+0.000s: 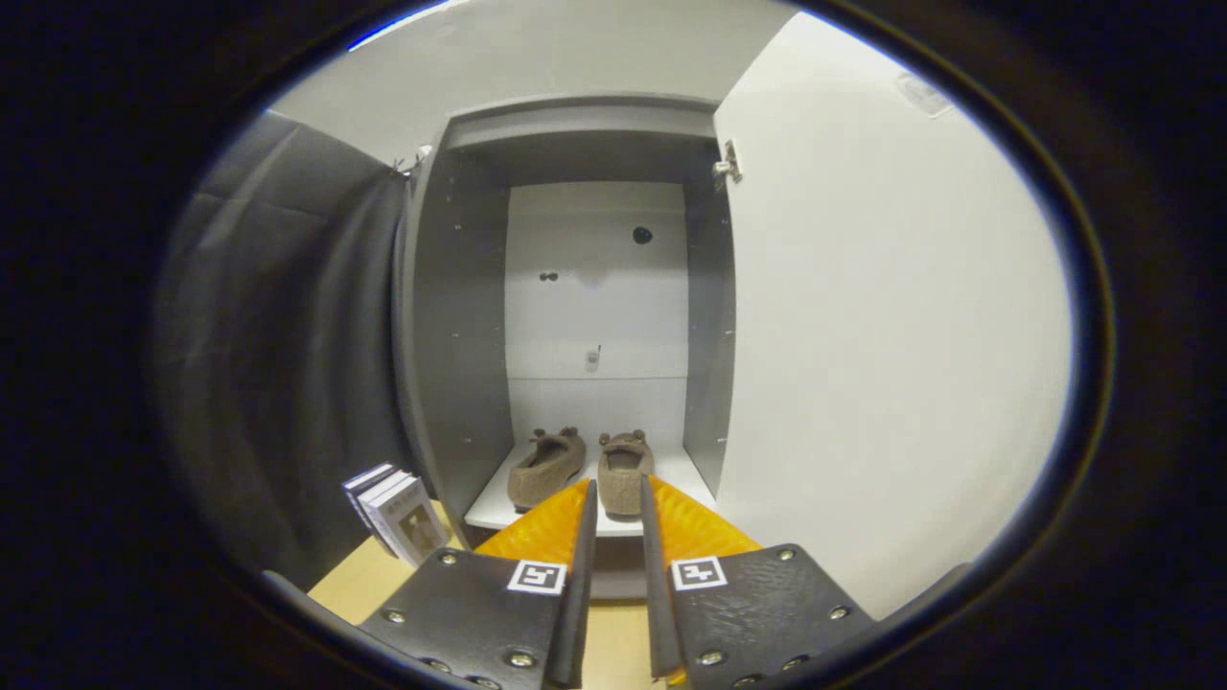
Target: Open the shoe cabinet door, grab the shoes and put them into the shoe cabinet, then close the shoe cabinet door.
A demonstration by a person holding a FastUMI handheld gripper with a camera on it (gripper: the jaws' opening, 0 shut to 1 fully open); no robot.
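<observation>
A small stack of white books (398, 513) leans beside the tall grey shoe cabinet (458, 316); inside, two brown fuzzy slippers (583, 467) sit on its white bottom shelf (491, 505). The gripper (616, 498) hangs slightly parted, empty, before them. White cabinet door (882, 316) stands open rightward.

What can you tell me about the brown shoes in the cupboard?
The shoes are a pair of brown, fuzzy-looking slippers with little round bumps like ears at the far end. They lie side by side, apart, on the white bottom shelf of the open cabinet, the left one angled. The tool is open, its tips just short of the right slipper, pressing on nothing.
</observation>
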